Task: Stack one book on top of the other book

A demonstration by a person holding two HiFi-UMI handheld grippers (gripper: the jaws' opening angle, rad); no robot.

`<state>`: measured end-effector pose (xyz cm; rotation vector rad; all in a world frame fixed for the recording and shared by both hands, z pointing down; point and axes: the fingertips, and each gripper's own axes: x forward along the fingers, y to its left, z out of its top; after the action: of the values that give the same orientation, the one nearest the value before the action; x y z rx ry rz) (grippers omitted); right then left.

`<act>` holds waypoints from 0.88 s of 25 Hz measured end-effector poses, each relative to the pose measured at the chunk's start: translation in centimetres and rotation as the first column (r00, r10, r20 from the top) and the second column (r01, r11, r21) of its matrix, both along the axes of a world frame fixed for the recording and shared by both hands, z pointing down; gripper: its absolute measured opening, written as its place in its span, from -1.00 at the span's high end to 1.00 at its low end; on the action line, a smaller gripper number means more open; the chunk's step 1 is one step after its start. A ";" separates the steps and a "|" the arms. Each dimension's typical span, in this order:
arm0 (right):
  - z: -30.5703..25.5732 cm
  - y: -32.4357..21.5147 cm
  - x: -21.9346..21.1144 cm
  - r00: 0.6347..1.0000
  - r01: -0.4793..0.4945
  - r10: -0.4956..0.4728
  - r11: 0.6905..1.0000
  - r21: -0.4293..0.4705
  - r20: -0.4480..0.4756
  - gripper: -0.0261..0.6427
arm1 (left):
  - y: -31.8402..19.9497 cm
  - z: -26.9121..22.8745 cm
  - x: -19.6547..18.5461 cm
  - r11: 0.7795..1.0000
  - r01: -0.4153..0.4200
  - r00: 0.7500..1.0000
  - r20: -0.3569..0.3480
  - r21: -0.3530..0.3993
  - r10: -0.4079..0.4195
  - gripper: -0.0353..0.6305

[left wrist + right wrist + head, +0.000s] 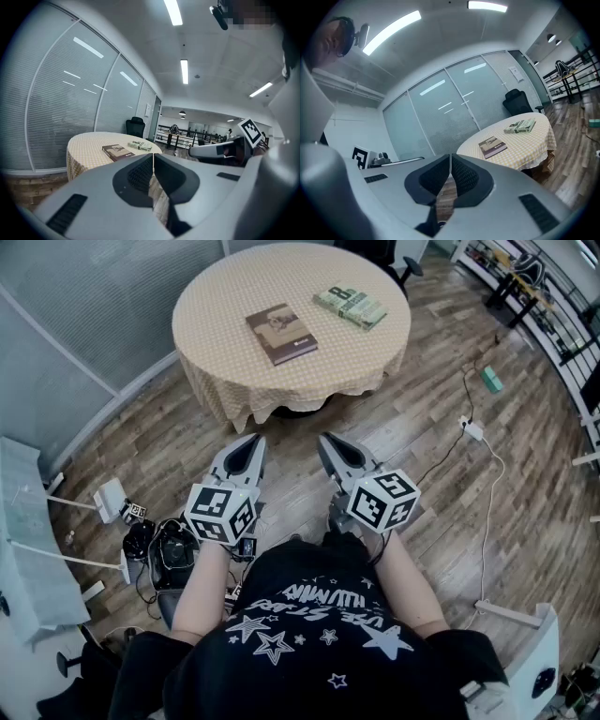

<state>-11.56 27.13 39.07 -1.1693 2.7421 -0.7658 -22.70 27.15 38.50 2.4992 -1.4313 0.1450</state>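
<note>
A brown book (281,333) lies flat near the middle of the round table (216,352), and a green-and-white book (350,306) lies to its right, apart from it. Both books also show in the left gripper view, brown book (117,151) and green book (141,146), and in the right gripper view, brown book (492,146) and green book (520,126). My left gripper (251,439) and right gripper (323,440) hang side by side over the wooden floor, well short of the table. Both are shut with nothing between the jaws.
The table wears a checked yellow cloth (309,381). Glass partition walls (84,306) run along the left. White stands and black gear (155,545) sit on the floor at the left, cables and a power strip (472,429) at the right, and a black office chair (135,126) behind the table.
</note>
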 end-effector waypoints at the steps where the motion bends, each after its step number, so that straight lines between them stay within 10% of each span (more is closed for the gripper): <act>1: 0.1 0.3 0.0 1.000 -0.002 0.002 1.000 0.000 -0.004 0.82 | 0.3 0.0 0.0 1.000 -0.002 1.000 -0.002 0.003 0.002 0.85; 22: 0.9 1.7 -1.9 0.999 0.016 -0.014 0.999 -0.042 0.035 0.82 | 1.9 0.5 -1.4 1.000 -0.021 1.000 -0.008 0.001 0.021 0.85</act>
<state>-13.48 28.80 39.92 -1.1332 2.7221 -0.8424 -24.07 29.06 38.98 2.5136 -1.4020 0.1384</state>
